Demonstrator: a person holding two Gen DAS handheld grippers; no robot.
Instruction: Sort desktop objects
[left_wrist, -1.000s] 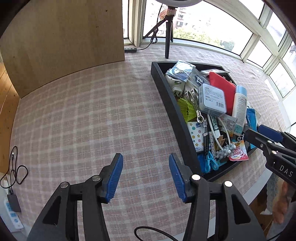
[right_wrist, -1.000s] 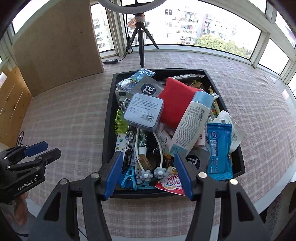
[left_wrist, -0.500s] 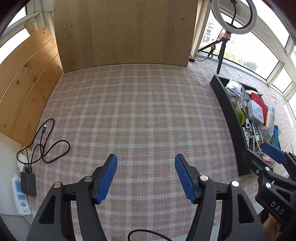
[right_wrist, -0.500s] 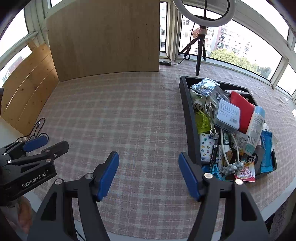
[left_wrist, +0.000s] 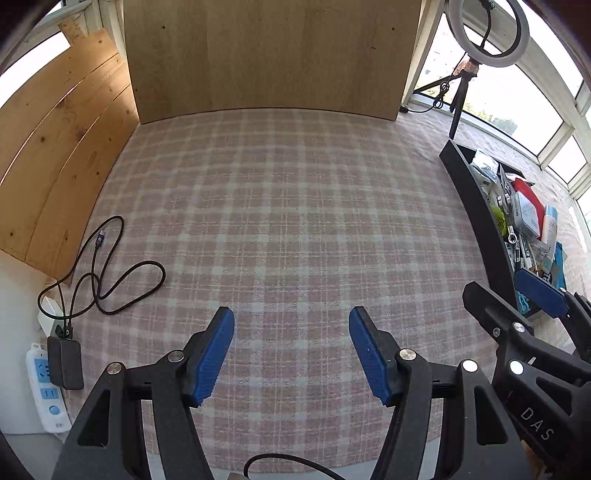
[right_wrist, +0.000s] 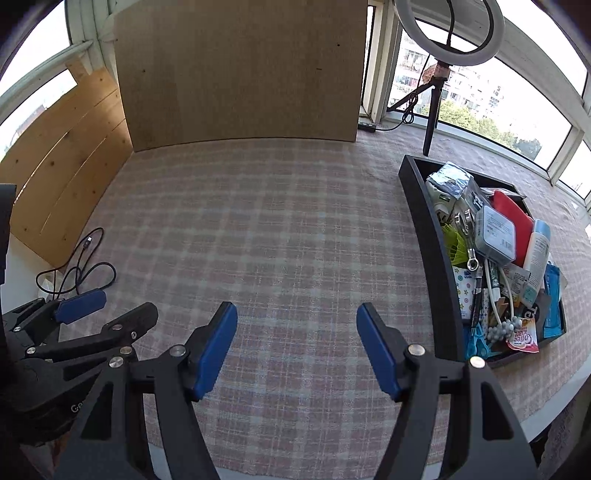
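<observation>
A black tray (right_wrist: 432, 258) stands on the right of the plaid cloth (right_wrist: 295, 221), heaped with several items. Among them are a clear labelled box (right_wrist: 495, 236), a red pouch (right_wrist: 513, 218), a white bottle with a blue cap (right_wrist: 537, 251) and a snack packet (right_wrist: 522, 338). My right gripper (right_wrist: 297, 310) hangs open over bare cloth, left of the tray. My left gripper (left_wrist: 291, 317) is open too, over bare cloth further left, with the tray (left_wrist: 480, 206) at that view's right edge. Nothing is between either pair of fingers. The two grippers are side by side.
A tall wooden board (right_wrist: 236, 74) closes the back of the table and wooden planks (left_wrist: 55, 158) line its left side. A black cable (left_wrist: 110, 273) loops at the left edge above a white power strip (left_wrist: 48, 387). A ring light on a tripod (right_wrist: 448, 33) stands behind the tray.
Both grippers have swung left, away from the tray, which slid from the middle of the views to the right. Both pairs of jaws stand a little wider than a second ago.
</observation>
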